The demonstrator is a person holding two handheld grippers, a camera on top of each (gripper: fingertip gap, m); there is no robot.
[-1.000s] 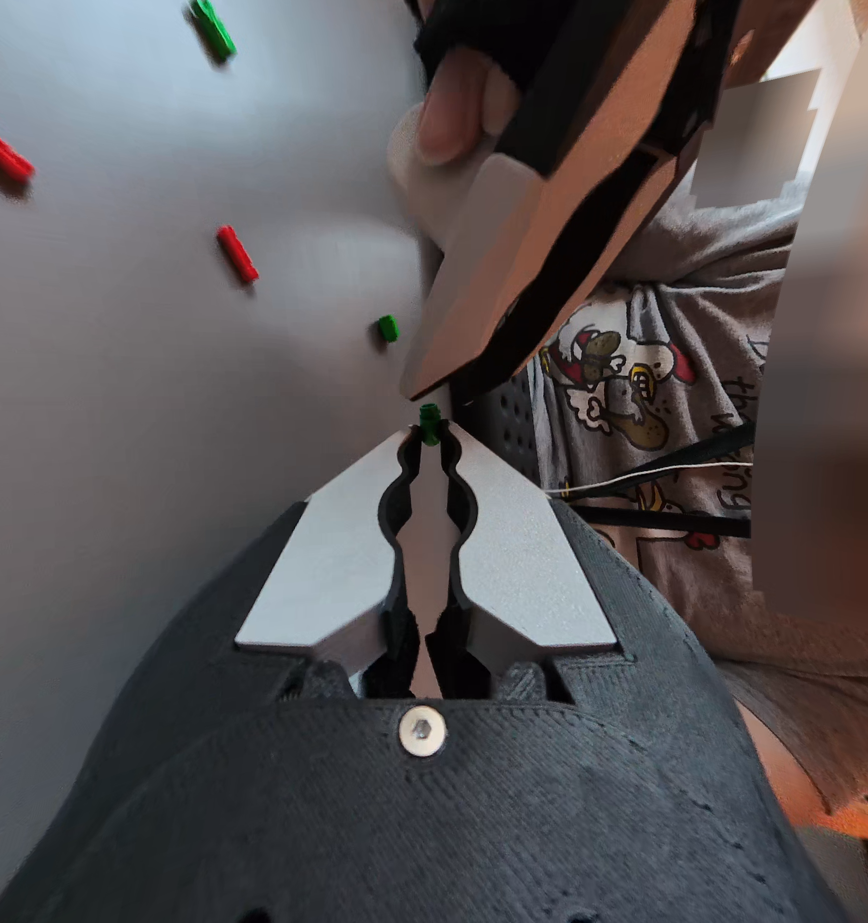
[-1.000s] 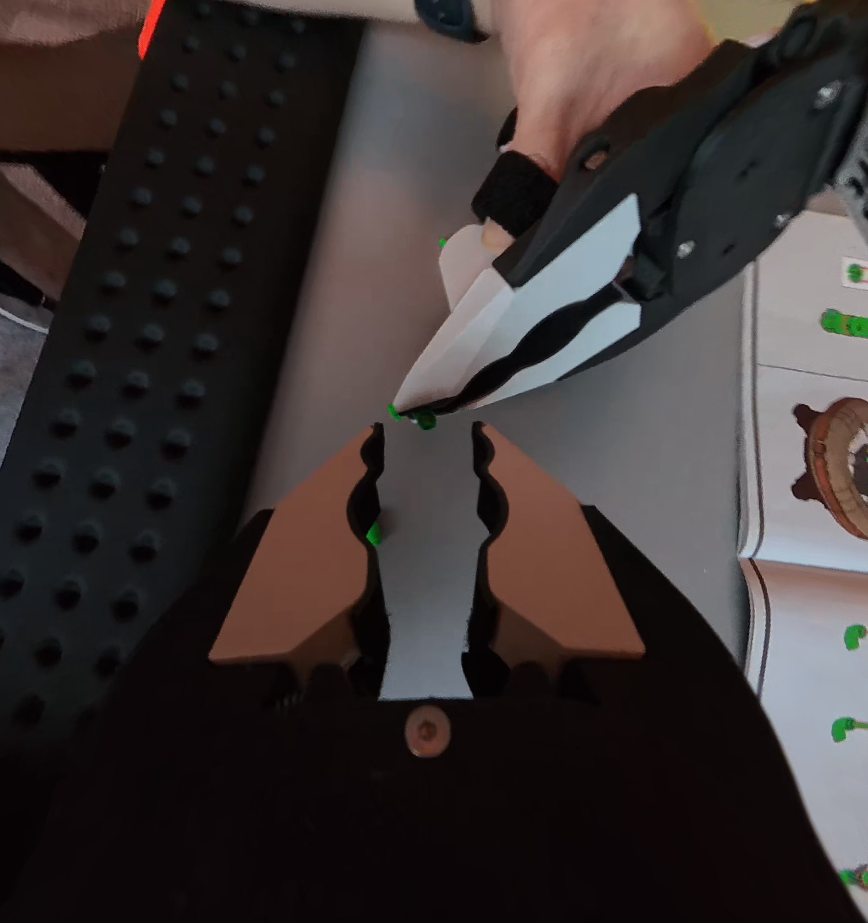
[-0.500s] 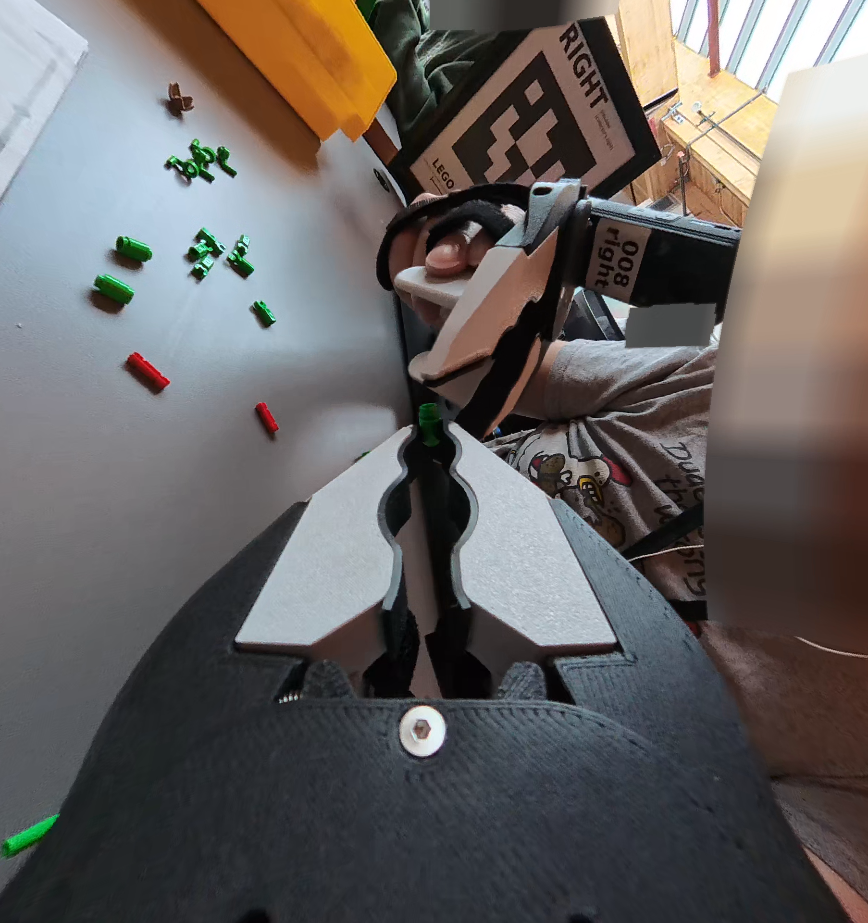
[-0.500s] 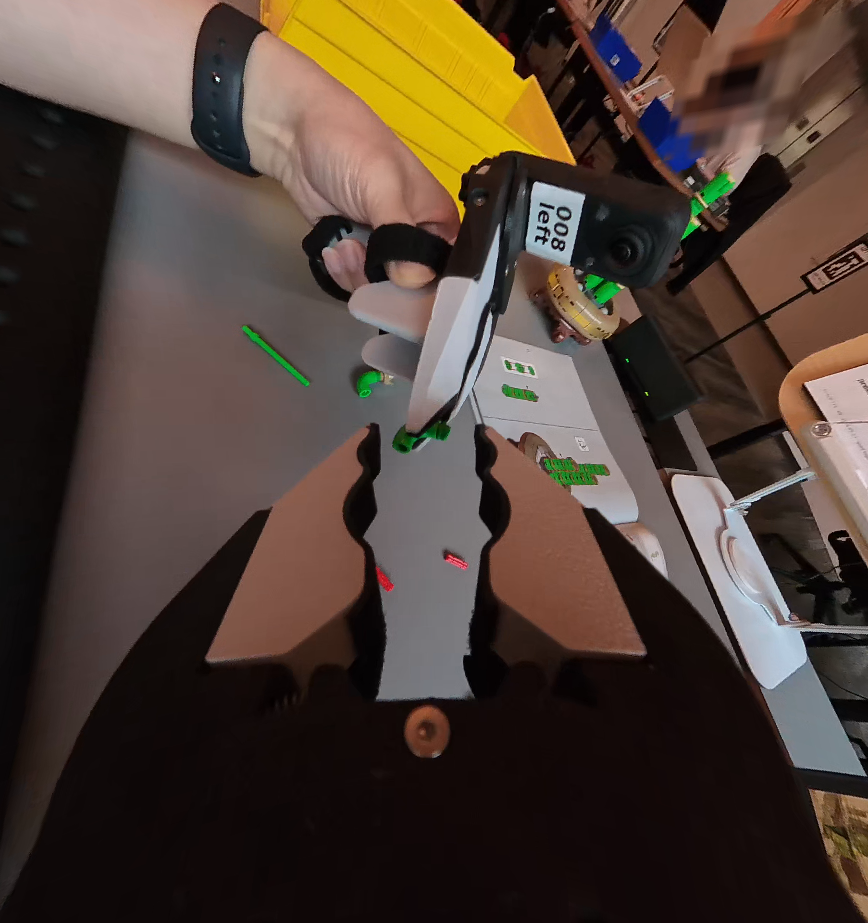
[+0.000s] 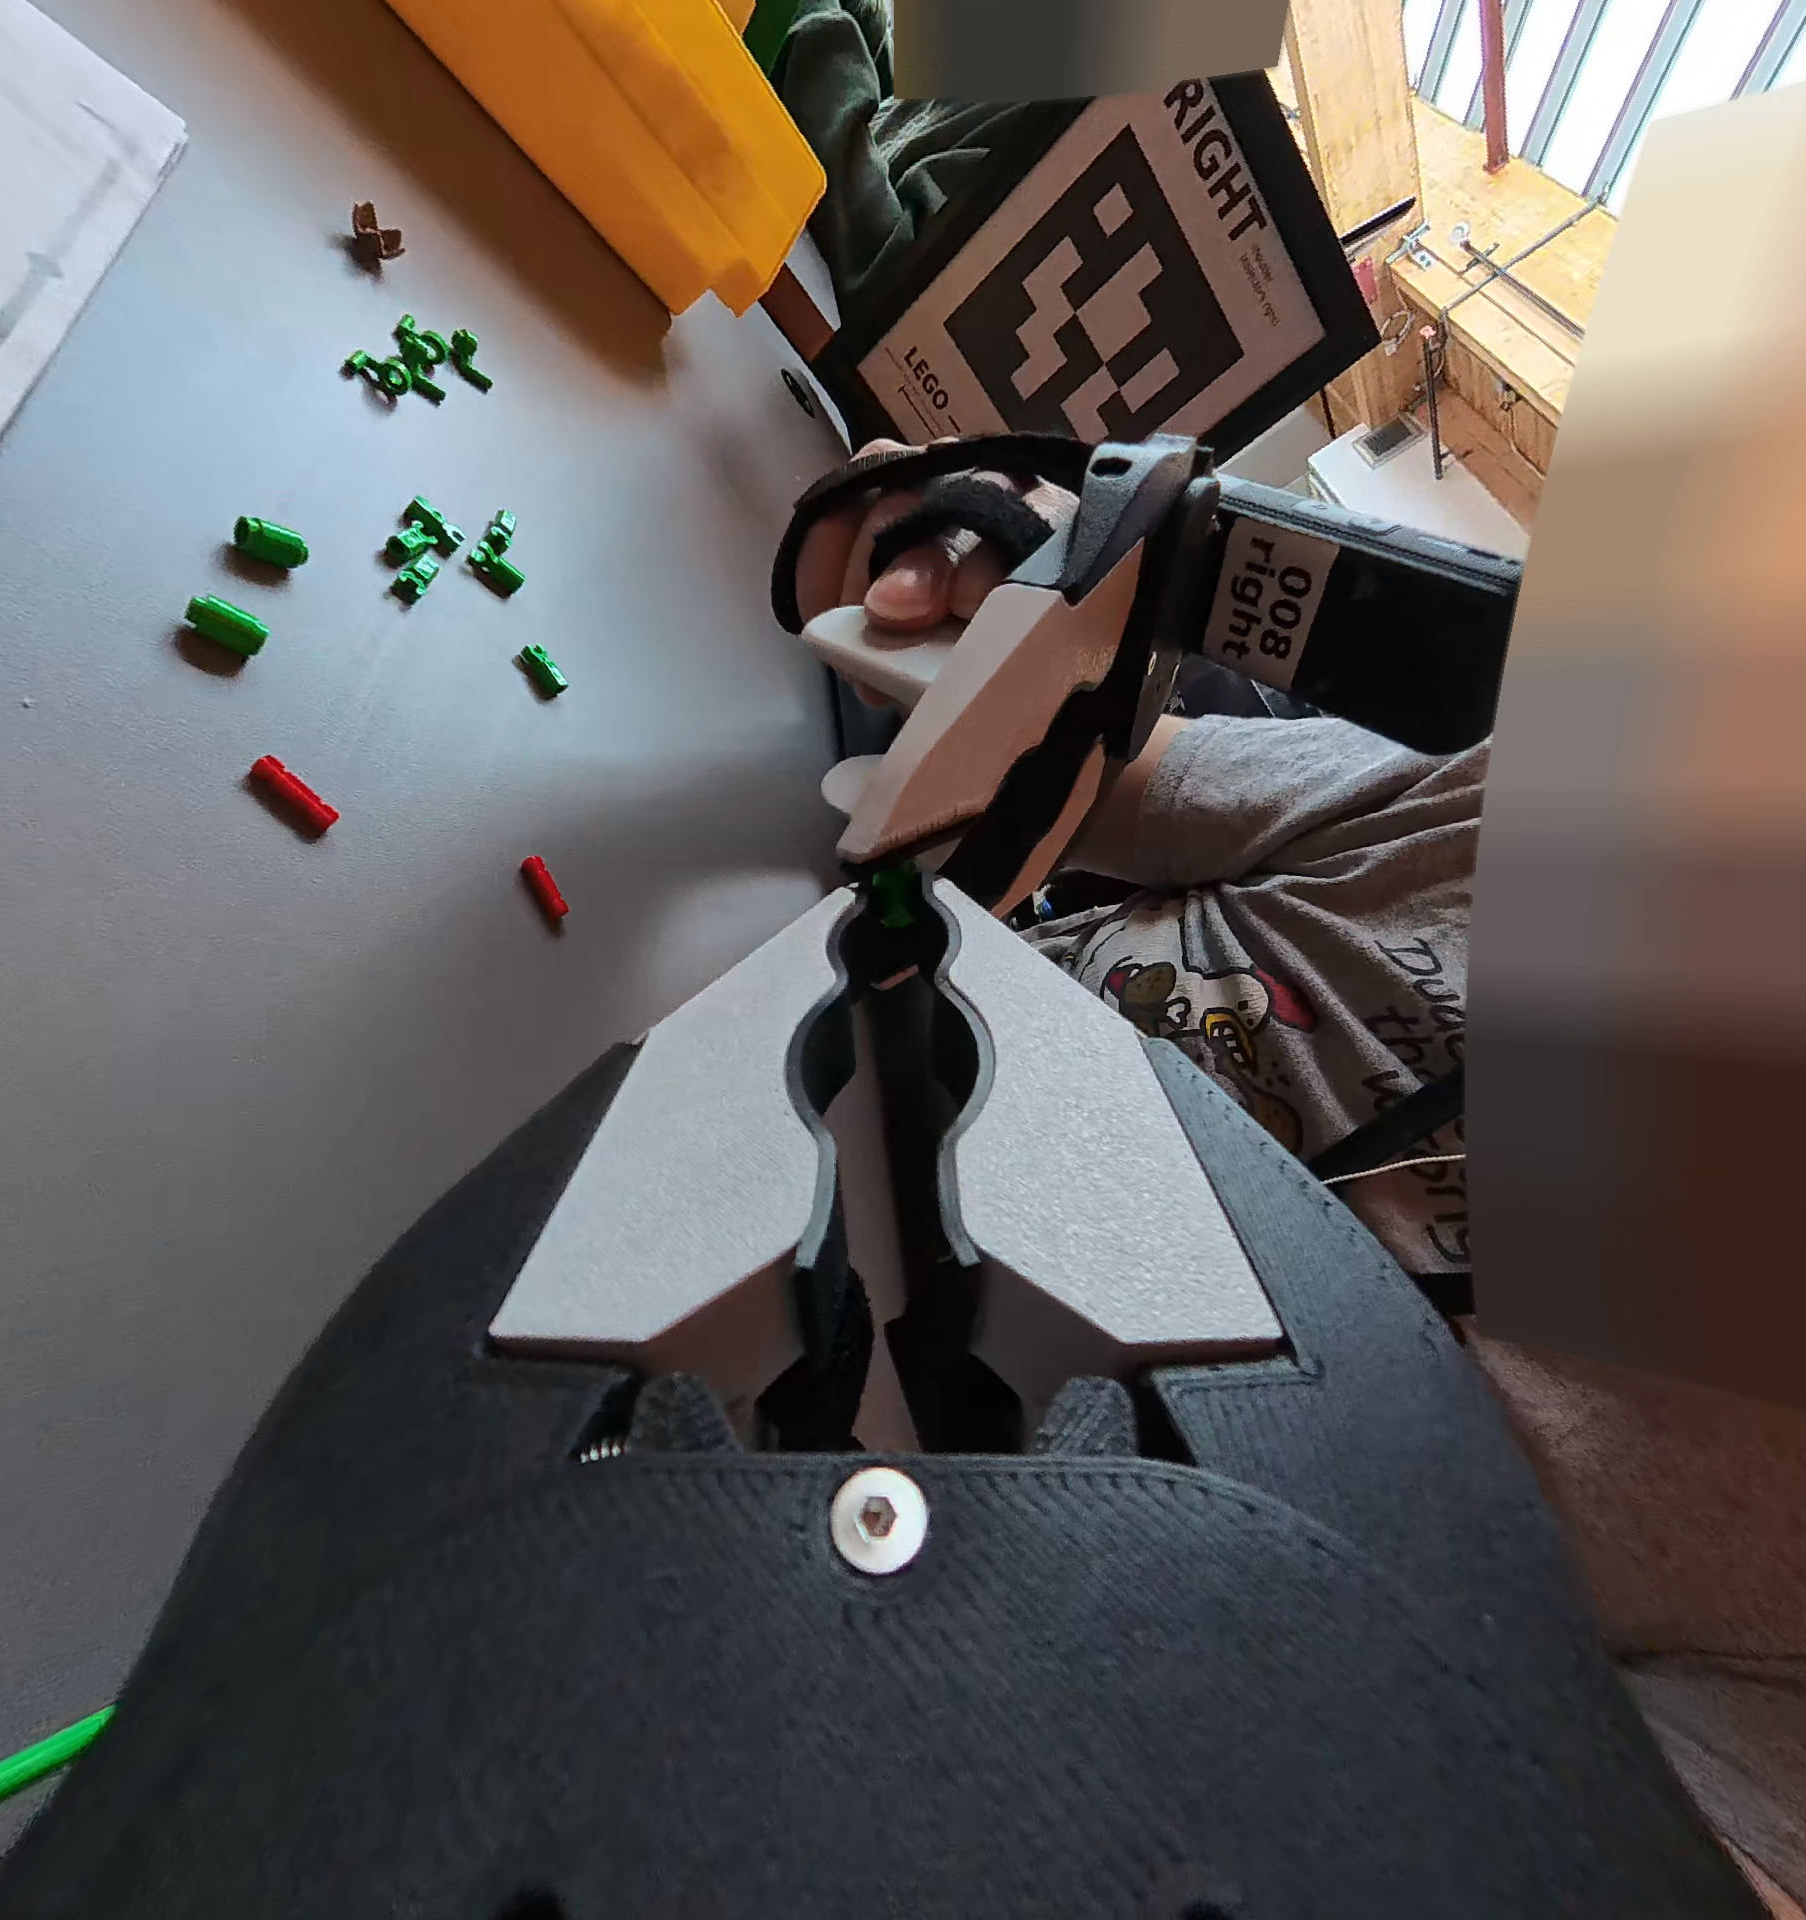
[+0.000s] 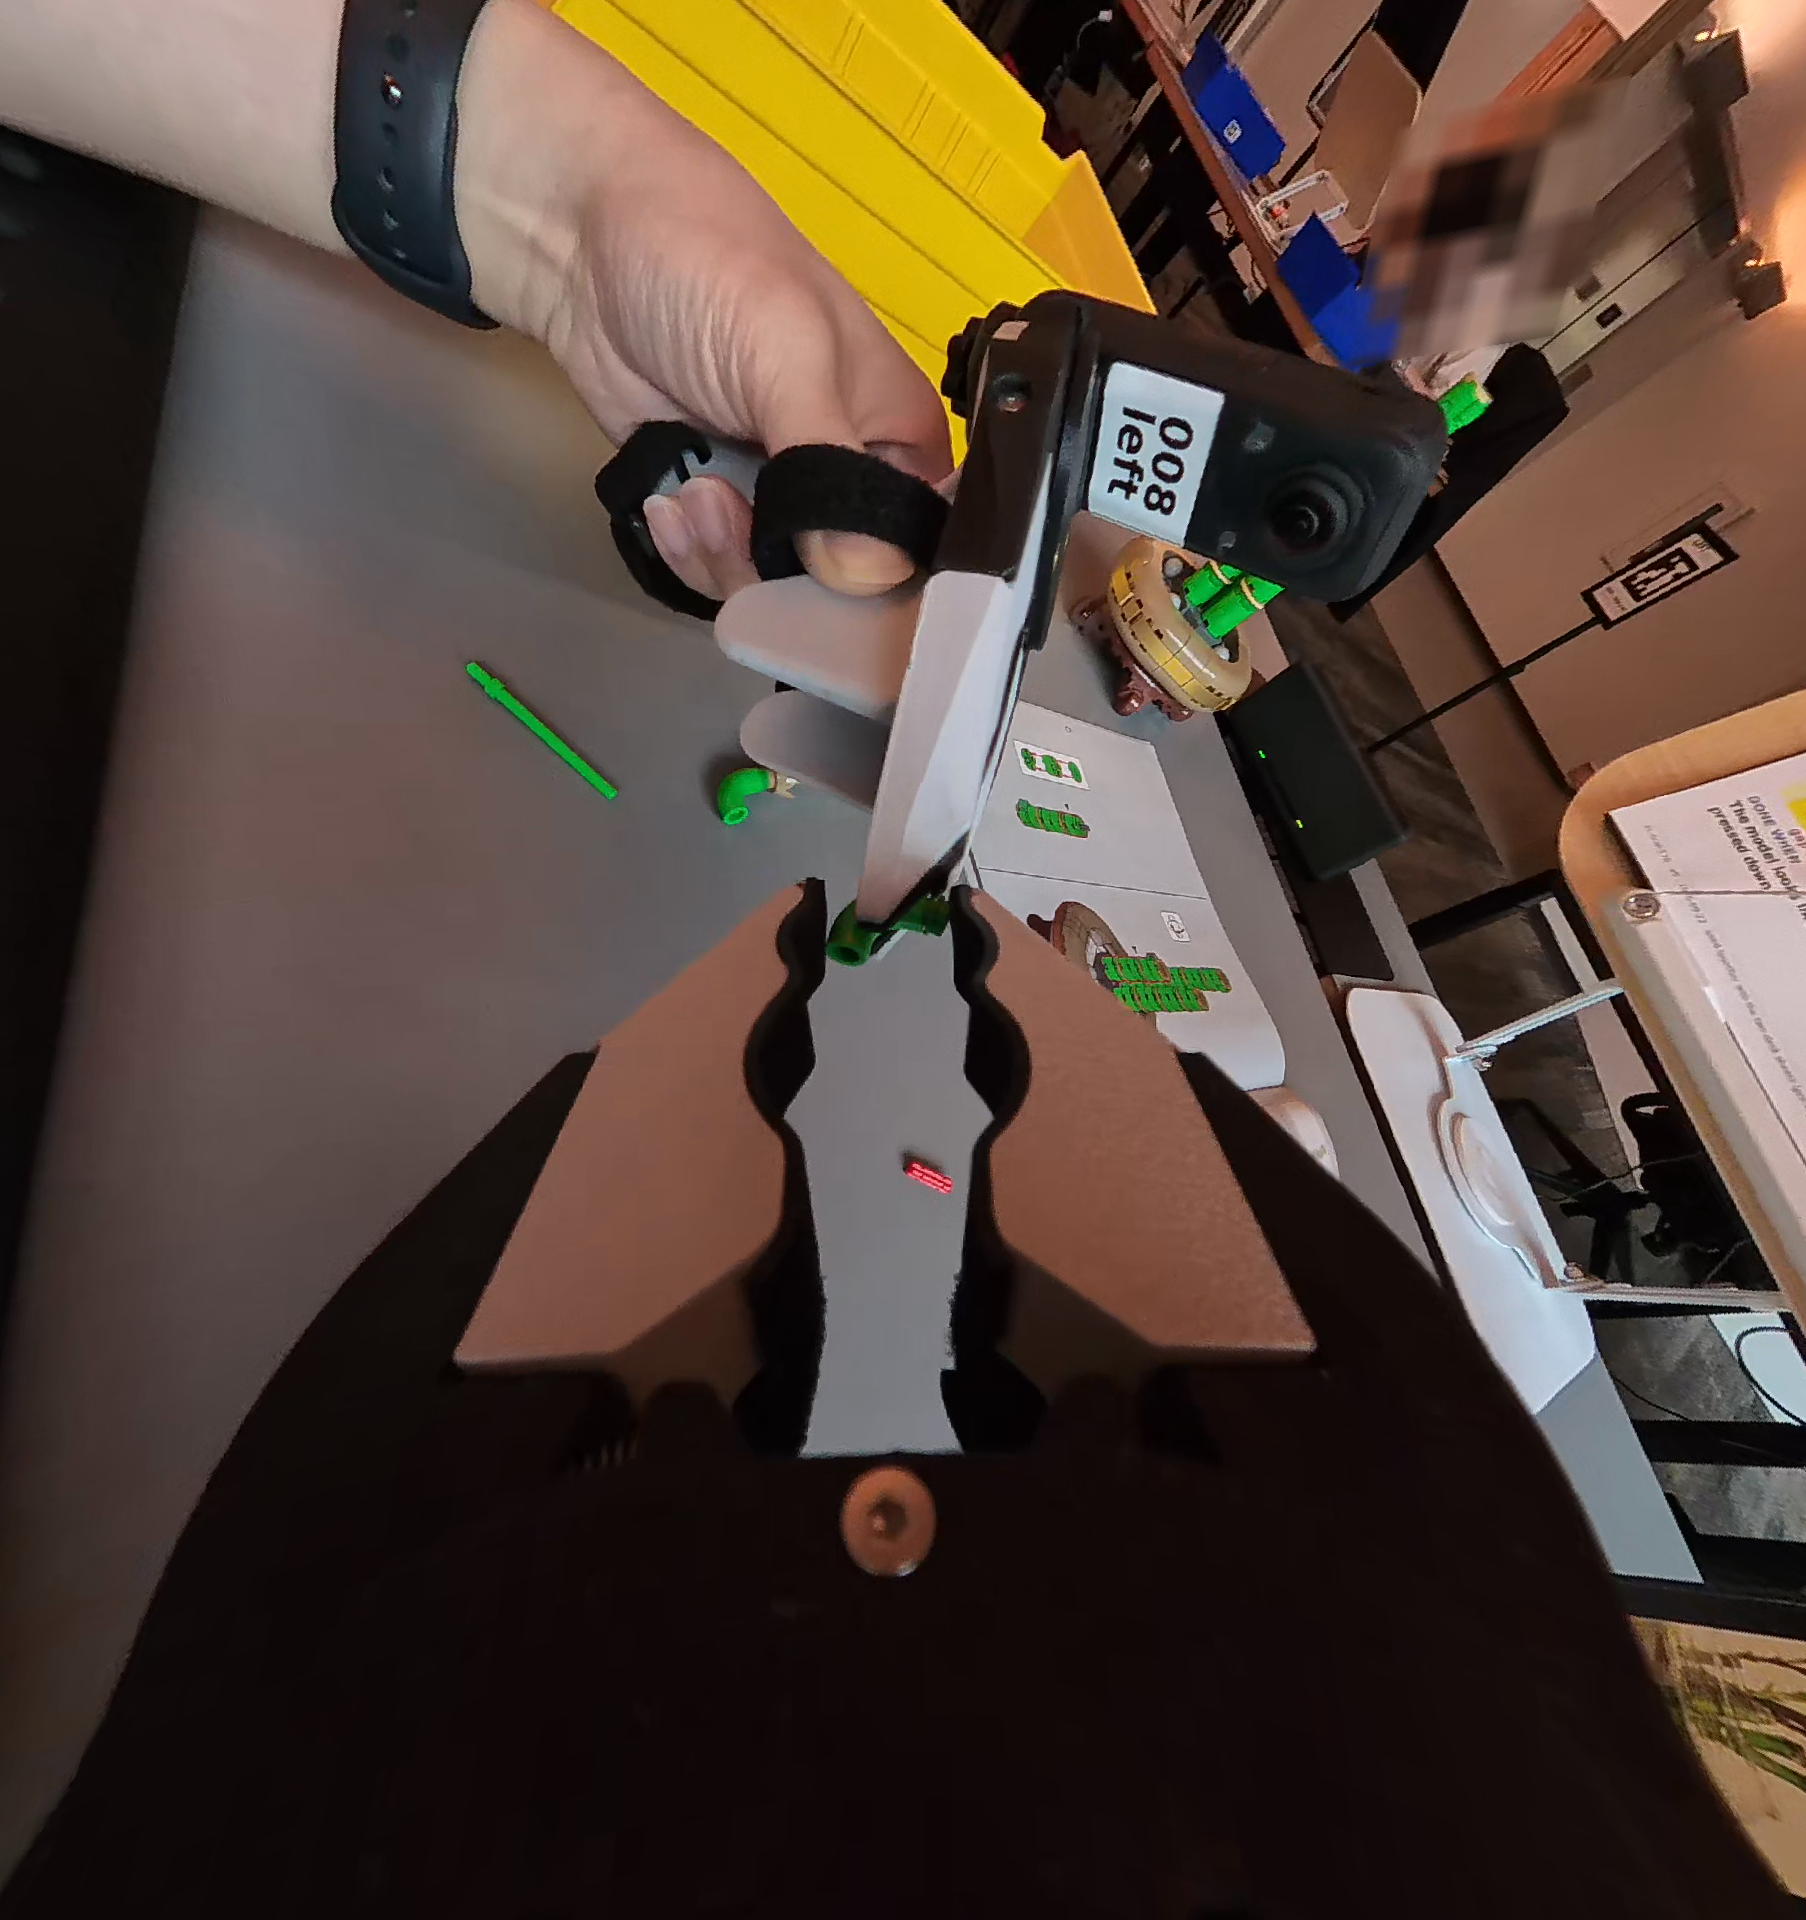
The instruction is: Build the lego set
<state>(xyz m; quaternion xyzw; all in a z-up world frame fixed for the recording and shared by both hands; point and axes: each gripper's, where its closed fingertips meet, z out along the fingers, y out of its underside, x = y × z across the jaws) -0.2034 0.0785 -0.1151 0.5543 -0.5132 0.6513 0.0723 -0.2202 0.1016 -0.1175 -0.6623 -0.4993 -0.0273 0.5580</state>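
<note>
The left tongs (image 5: 891,902) are pressed nearly shut on a small green lego connector (image 6: 883,928), which they hold by its middle in the air above the grey desk (image 5: 151,1039), near the person's edge of it. The right tongs (image 6: 883,914) are open, with one finger on each side of the connector, and they hold nothing.

The piece is small and smooth, and only the very tips grip it. I think it can twist or jump out if the right tongs close off-centre or push sideways on it; then it falls to the desk or over the edge onto the person's lap. A hand-over also goes wrong if the left tongs let go before the right ones have a firm hold.

Farther along the desk lie loose green pieces (image 5: 431,545), two red pins (image 5: 293,795), a yellow bin (image 5: 608,135) and the half-built round model (image 6: 1179,634).

Compared with half a second ago, the right tongs stand closer: their tips now reach past the connector, where before they stopped a little short of it. The left tongs hold the piece the same way.
</note>
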